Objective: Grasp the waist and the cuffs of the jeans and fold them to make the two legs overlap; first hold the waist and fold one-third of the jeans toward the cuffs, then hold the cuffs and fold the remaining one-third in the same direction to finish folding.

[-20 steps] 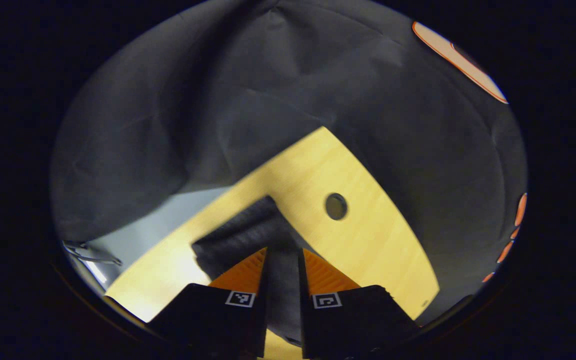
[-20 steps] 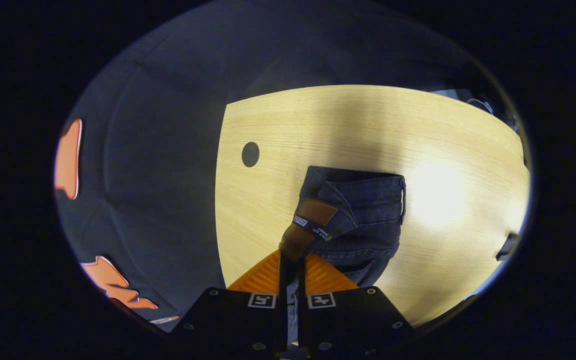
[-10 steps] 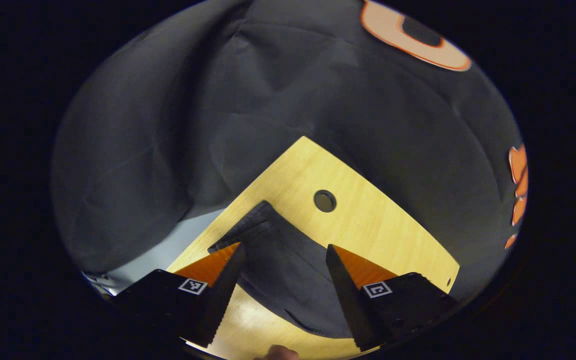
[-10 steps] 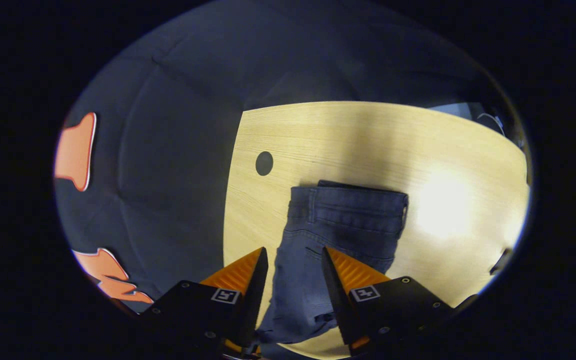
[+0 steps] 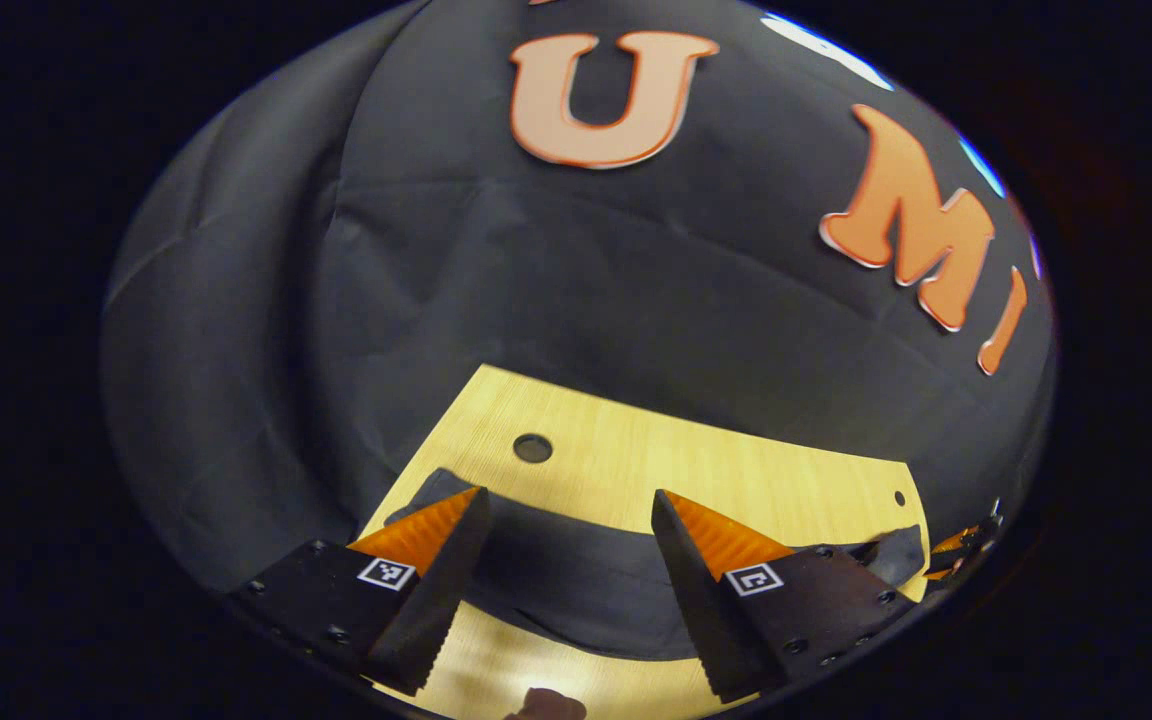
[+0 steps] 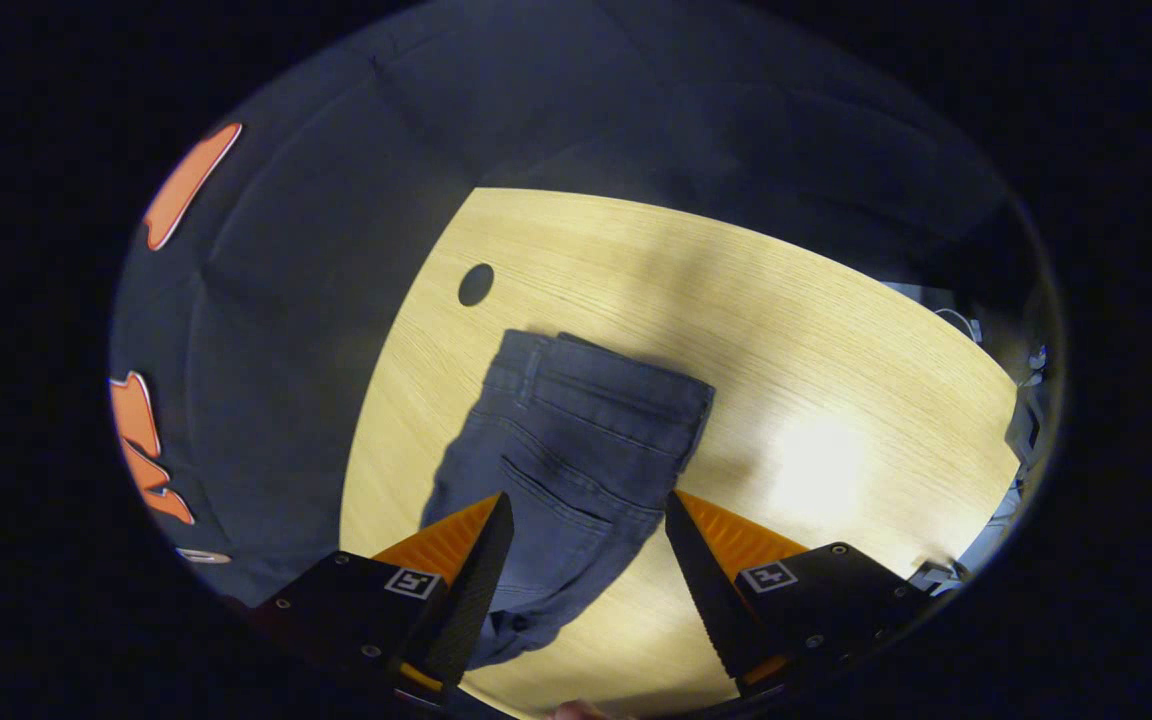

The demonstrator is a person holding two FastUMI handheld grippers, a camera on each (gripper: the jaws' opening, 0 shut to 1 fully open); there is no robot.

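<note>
The left gripper (image 5: 568, 540) is hanging open above the dark blue denim jeans (image 6: 576, 455), holding nothing, and the right gripper (image 6: 586, 545) is hanging open over them too. The jeans are lying flat on the pale wooden table (image 6: 786, 330), waist end farthest from the right gripper, near the small round hole (image 6: 476, 284). The legs are looking stacked already. Next, both grippers are probably needing to go down and pinch the waist.

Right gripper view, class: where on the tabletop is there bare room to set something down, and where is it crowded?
Bare wood lies right of the jeans, out to the table edge, and in a band beyond the waistband by the round hole. It is crowded in the near middle, where the jeans run between the open right gripper fingers.
</note>
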